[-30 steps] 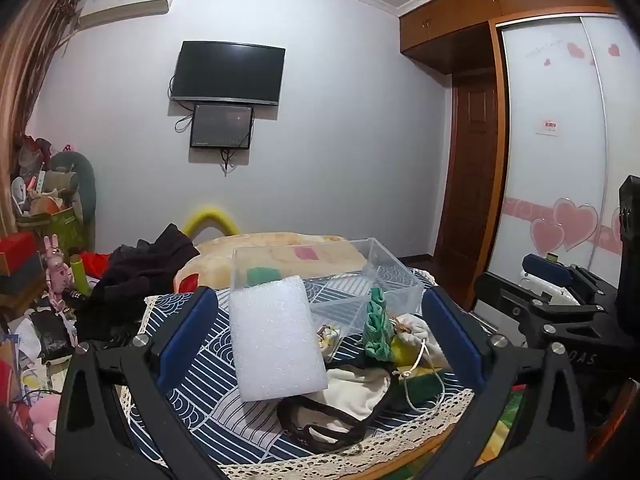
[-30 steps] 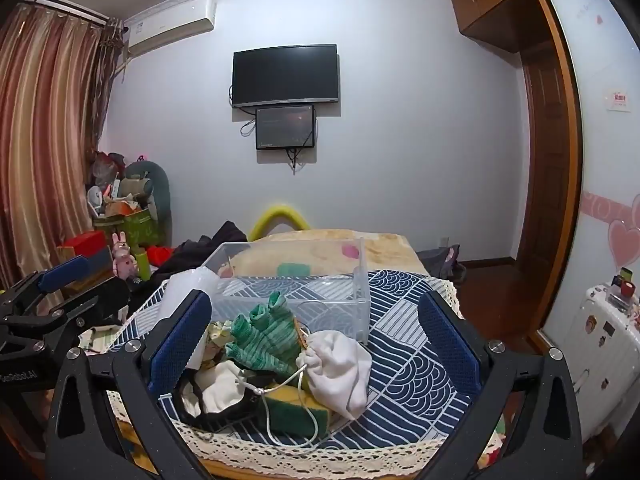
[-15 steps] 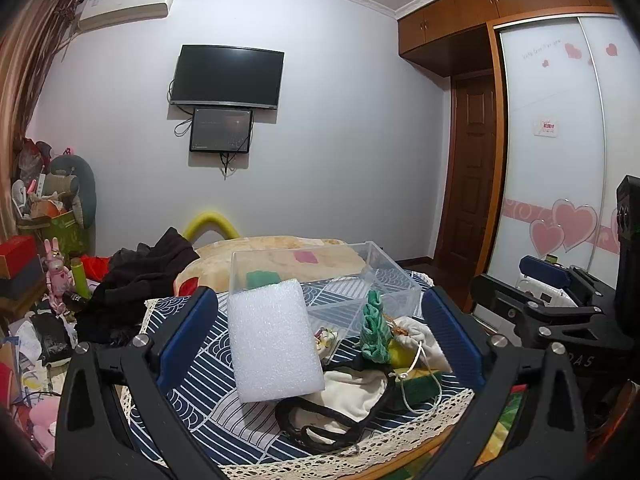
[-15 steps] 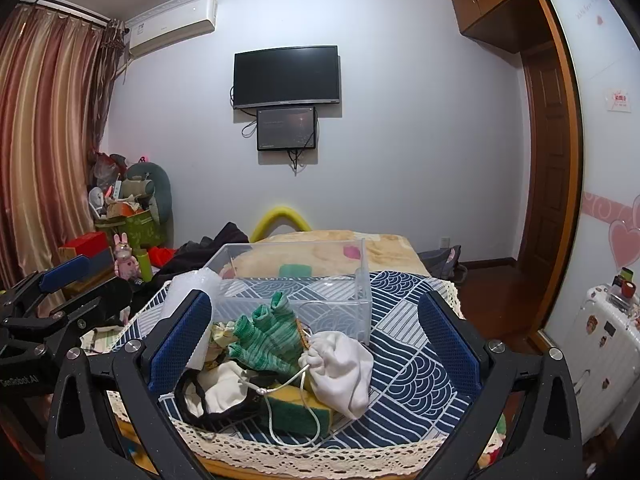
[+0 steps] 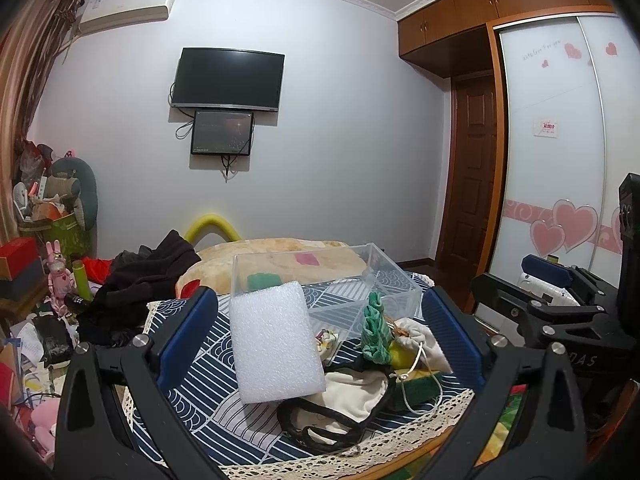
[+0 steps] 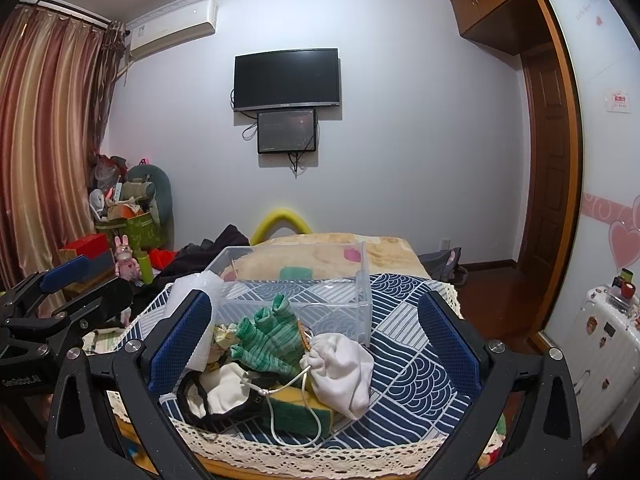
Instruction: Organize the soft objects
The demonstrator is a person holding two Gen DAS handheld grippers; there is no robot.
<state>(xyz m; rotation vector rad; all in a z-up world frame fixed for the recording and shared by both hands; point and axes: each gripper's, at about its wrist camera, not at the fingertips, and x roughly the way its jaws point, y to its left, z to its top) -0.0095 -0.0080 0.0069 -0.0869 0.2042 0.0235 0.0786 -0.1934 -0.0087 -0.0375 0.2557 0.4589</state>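
Note:
A clear plastic box (image 5: 328, 280) (image 6: 296, 284) stands on a table with a blue patterned cloth (image 5: 208, 392) (image 6: 404, 360). In front of it lies a pile: a white foam sheet (image 5: 274, 340), a green knitted glove (image 6: 268, 340) (image 5: 376, 336), a white drawstring pouch (image 6: 344, 368) (image 5: 416, 344), a yellow-green sponge (image 6: 300, 408) and a cream cloth with black trim (image 5: 348, 400) (image 6: 220, 392). My left gripper (image 5: 320, 348) and right gripper (image 6: 312, 348) are both open and empty, held before the pile.
A bed with a beige blanket (image 6: 340, 248) and dark clothes (image 5: 148, 272) lies behind the table. Clutter and boxes (image 5: 36, 248) stand at the left. A white suitcase (image 6: 600, 352) stands at the right by the wardrobe. The table has a lace edge (image 6: 320, 444).
Both grippers have shifted very slightly; the scene looks a touch lower in view. Nothing was gripped or moved.

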